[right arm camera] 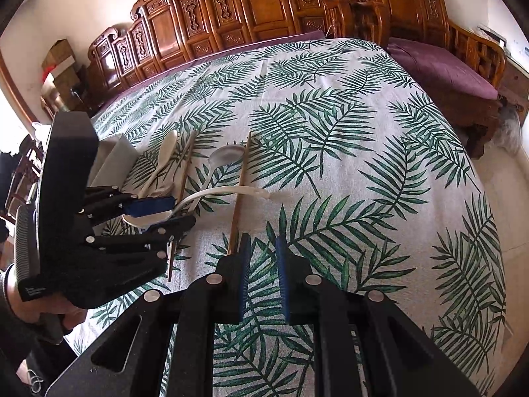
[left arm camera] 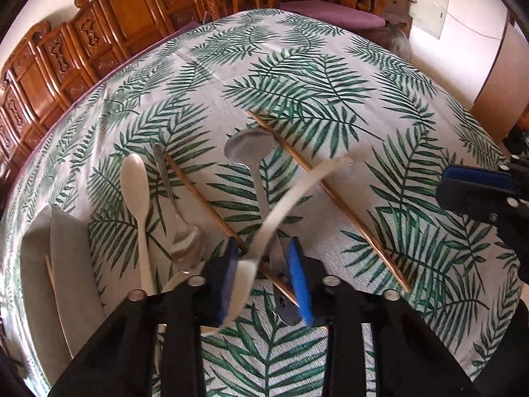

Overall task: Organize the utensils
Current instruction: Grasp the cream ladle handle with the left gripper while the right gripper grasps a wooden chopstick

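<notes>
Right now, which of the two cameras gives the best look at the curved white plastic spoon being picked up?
The right wrist view: the curved white plastic spoon shows side-on, bowl between the left gripper's fingers, handle arching over a chopstick. In the left wrist view the spoon is blurred and foreshortened, its bowl half hidden by the blue pads.
</notes>
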`<state>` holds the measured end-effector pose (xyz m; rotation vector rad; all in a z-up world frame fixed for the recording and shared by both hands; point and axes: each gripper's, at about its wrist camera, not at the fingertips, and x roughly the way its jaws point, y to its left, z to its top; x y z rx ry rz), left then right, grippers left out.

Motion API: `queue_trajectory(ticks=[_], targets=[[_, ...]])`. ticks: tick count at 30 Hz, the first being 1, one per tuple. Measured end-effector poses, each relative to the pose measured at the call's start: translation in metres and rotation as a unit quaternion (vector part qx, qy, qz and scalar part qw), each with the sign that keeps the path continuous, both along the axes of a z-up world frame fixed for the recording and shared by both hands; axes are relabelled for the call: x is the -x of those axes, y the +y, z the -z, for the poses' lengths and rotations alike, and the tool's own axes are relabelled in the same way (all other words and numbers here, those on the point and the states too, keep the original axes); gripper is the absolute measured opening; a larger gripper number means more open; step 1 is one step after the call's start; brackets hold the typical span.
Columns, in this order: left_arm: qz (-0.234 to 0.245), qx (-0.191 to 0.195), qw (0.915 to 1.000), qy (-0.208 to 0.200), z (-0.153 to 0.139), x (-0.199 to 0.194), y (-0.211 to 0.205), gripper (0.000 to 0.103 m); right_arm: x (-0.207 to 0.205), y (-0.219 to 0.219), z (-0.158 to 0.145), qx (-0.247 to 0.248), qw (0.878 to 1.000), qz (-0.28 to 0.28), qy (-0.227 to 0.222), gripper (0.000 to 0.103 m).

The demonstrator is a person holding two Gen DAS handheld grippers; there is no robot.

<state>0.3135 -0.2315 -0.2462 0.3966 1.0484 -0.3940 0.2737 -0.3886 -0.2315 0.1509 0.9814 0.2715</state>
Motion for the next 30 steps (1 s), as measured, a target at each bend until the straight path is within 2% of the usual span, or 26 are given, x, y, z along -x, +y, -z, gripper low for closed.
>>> queue_trajectory(ticks=[2, 5, 21, 30], targets=[[-0.004, 0.008, 0.9999, 0.007, -0.001, -0.003, 0.000, 0.015, 0.000, 0.001, 0.000, 0.001, 1.000, -0.002, 0.000, 0.018], [-0.005, 0.003, 1.0000, -0.006, -0.003, -0.001, 0.000, 0.005, 0.001, 0.002, 0.000, 0.006, 1.000, -0.004, -0.001, 0.018], [-0.014, 0.057, 0.9978, -0.029, -0.046, 0.034, 0.029, 0.003, 0.003, 0.036, 0.021, 0.030, 0.999, -0.044, 0.004, 0.017], [-0.030, 0.087, 0.9949, -0.043, -0.069, 0.051, 0.059, 0.003, -0.003, 0.051, 0.027, 0.054, 0.997, -0.057, -0.005, 0.017]])
